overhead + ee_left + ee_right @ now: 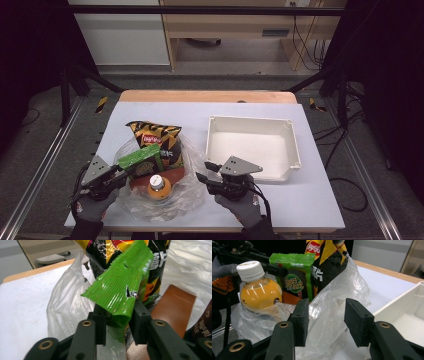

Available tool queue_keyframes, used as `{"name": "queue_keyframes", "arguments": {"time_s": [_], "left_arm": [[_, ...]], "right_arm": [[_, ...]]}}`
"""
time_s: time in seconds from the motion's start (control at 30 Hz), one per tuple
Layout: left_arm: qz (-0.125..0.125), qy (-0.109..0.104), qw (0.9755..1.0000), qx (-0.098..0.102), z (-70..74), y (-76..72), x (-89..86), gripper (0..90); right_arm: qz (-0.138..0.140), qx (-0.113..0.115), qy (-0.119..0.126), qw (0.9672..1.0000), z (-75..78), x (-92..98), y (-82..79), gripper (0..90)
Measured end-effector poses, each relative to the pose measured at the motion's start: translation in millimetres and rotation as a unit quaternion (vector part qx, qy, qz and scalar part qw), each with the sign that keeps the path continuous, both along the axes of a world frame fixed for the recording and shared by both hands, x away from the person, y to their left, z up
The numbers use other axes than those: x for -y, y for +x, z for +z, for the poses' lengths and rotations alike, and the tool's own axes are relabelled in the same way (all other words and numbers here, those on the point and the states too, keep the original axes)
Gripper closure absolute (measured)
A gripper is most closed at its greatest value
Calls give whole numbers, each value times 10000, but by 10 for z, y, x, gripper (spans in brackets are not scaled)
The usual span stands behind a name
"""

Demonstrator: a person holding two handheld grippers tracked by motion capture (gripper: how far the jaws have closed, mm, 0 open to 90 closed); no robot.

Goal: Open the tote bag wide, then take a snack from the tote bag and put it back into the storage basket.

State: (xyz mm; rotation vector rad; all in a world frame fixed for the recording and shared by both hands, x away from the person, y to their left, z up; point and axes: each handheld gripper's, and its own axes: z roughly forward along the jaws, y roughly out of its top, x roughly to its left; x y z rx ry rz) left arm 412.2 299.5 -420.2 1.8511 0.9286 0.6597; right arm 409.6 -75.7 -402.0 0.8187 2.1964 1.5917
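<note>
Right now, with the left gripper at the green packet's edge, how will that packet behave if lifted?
The green packet is crinkly foil held by its sealed edge in the left gripper, so it will probably flop and swing. It looks light, though the glossy film may slip.

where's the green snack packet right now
In the high view the green snack packet sits left of centre in the clear plastic bag, in front of the chip bag and behind the orange bottle, its edge between the left tool's jaws.

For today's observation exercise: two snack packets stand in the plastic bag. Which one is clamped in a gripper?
The green snack packet: the left gripper pinches its crimped edge. The yellow-and-black chip bag behind it is untouched.
</note>
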Motion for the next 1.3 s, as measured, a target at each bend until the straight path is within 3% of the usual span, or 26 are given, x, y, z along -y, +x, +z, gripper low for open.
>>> {"name": "queue_keyframes", "arguments": {"time_s": [0.3,0.63,0.87,1.1,1.3], "left_arm": [[-37,14,10000,54,16,-47,-36,730],[-14,-35,9997,223,126,-157,-102,747],[1,-203,9987,463,278,-244,-118,748],[-75,-529,9958,746,507,-366,-104,748],[-186,-572,9943,878,631,-395,-40,748]], "right_arm": [[1,5,-6,10000,-5,2,6,552],[-14,20,11,10000,0,10,17,551],[-88,100,86,9999,32,35,14,515],[-123,185,189,9996,79,80,14,459],[-151,239,302,9991,149,126,38,442]]}}
